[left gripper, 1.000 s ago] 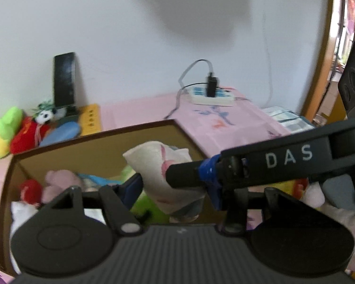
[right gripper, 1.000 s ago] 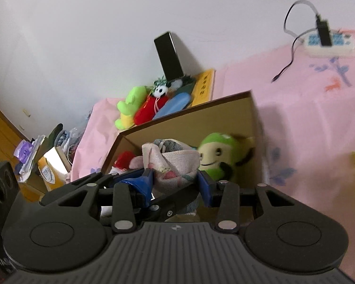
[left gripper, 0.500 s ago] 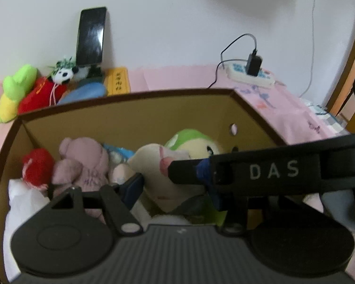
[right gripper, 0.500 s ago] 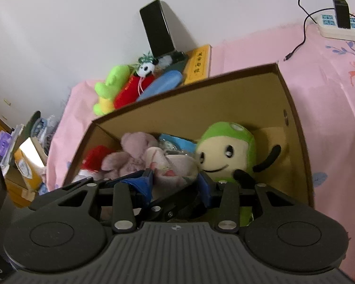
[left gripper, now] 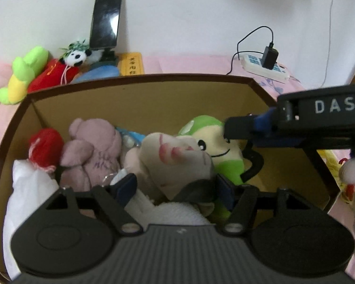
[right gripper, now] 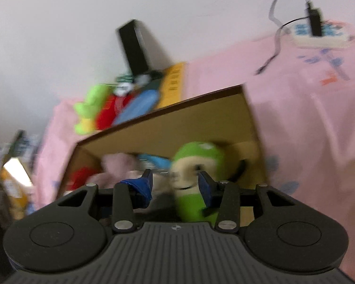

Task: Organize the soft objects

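Observation:
A brown cardboard box [left gripper: 142,78] holds several plush toys: a green one [left gripper: 227,168], a pink bear [left gripper: 92,142], a red one [left gripper: 45,144] and a white bundle [left gripper: 28,189]. A cream toy with pink marks [left gripper: 175,158] lies on top of them, between the blue pads of my left gripper [left gripper: 175,188]. Its jaws are opening and the pads stand off the toy. A finger [left gripper: 239,125] of my right gripper reaches in from the right, by the green toy's head. In the blurred right wrist view my right gripper [right gripper: 175,185] stands open above the box [right gripper: 177,123], gripping nothing.
Behind the box a phone on a stand [left gripper: 106,19] leans at the wall beside a green and yellow plush [left gripper: 23,71] and a panda on a red toy [left gripper: 59,71]. A power strip with a charger [left gripper: 265,67] lies on the pink cloth at the back right.
My left gripper came down into the box with the cream toy and its jaws widened off it. The right gripper, which had been at the toy, drew away to the right.

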The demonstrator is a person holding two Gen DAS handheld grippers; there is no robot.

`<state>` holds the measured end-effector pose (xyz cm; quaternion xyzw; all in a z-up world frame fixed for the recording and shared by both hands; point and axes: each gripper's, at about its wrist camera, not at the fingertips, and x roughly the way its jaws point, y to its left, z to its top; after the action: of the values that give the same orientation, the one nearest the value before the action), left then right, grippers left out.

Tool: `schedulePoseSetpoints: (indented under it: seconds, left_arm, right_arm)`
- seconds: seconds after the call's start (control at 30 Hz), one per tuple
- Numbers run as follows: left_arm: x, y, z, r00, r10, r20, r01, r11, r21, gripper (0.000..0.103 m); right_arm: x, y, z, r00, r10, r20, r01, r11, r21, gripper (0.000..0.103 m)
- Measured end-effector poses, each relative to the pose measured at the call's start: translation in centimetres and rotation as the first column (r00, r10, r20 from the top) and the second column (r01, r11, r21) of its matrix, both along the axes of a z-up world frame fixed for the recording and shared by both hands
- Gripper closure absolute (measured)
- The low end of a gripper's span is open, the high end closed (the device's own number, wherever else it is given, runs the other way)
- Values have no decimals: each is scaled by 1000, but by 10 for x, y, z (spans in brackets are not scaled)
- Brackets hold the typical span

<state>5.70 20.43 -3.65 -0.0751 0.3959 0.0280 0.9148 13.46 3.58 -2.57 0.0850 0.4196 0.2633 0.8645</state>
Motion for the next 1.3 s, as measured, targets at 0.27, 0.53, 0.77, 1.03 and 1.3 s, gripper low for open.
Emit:
schedulePoseSetpoints:
  seconds: [0.27,0.53,0.77,1.03,1.3]
  left_arm:
    - [-2,-5,4,1000,22,-9,-22,998,60,35]
    - [-6,-4,6,1000,28,2,-28,996,81,35]
    - [-6,-1,3,1000,31,2,-31,995,90,31]
    - [-5,-11,-5,999,-36,-1,35,986,166,32]
    - [-33,-6,-5,991,-136,-5,134,975,177,41]
  right_arm:
    - [8,24,-7,997,-51,59,61,981,-187,77]
    - [27,51,-11,995,-50,83,76,935,-347,73]
    - [24,64,-13,997,5,77,22,938,-346,74]
    - [56,35,-26,985,-32,-167,11,992,-123,73]
    - [29,39,-34,963,115,-244,-119,993,0,73]
